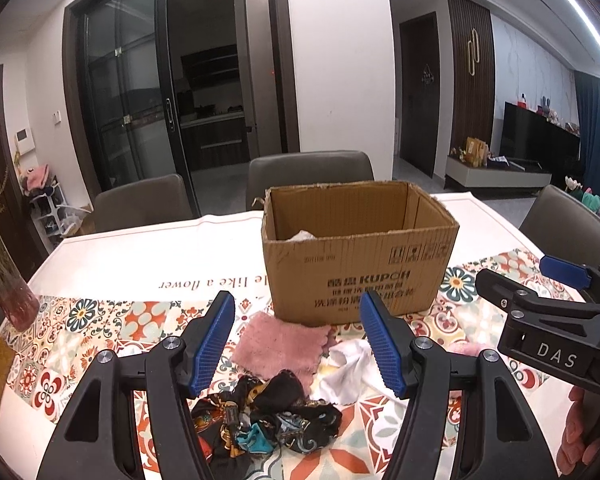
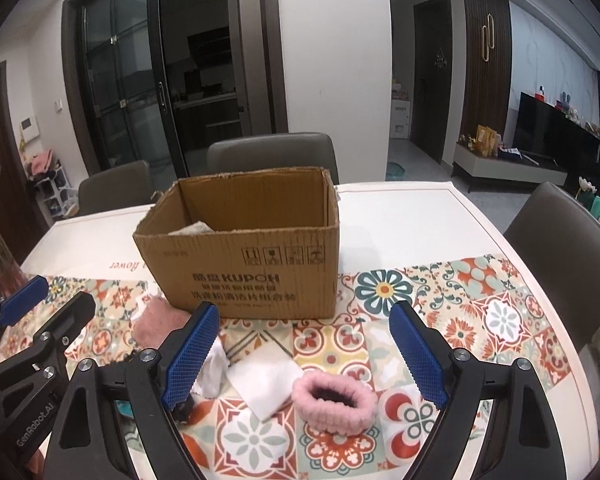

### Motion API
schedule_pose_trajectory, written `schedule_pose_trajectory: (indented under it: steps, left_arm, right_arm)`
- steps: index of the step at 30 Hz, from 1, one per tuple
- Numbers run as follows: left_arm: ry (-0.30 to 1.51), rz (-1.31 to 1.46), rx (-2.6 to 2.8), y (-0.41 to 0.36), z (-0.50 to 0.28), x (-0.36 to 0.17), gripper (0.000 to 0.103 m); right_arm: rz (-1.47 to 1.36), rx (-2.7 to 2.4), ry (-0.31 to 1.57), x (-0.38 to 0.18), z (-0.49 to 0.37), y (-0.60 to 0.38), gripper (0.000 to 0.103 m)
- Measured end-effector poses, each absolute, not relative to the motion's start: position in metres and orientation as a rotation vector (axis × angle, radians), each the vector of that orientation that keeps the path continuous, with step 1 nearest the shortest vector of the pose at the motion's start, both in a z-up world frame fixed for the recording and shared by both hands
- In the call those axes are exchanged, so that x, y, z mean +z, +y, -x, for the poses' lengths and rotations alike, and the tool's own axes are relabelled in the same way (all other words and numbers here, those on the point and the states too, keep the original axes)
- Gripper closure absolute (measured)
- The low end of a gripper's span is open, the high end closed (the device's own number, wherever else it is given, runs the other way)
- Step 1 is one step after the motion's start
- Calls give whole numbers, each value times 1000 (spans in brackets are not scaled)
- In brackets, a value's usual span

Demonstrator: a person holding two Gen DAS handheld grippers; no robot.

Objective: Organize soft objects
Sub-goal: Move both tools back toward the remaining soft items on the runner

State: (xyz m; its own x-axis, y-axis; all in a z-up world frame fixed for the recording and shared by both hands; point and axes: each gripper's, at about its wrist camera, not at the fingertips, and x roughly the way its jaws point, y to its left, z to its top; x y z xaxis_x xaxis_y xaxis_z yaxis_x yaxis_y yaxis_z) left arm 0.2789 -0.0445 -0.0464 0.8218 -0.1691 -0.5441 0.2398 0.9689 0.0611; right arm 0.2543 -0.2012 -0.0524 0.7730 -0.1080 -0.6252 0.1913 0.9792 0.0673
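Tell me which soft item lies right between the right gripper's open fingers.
The pink fuzzy band, a ring with a dark hollow centre. The pink cloth, white cloth and dark scarf all lie further left, toward the left gripper.

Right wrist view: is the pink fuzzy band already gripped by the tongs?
No, the pink fuzzy band lies on the tablecloth between open right tongs, untouched.
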Motion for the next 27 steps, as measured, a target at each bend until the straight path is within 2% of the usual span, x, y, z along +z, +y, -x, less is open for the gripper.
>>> schedule_pose_trajectory:
  steps: [27]
  left_arm:
    - [697,-200,-283,-58,-292,-123,39]
  right_arm:
    - [-142,-257,790,-135,-244,-203,15]
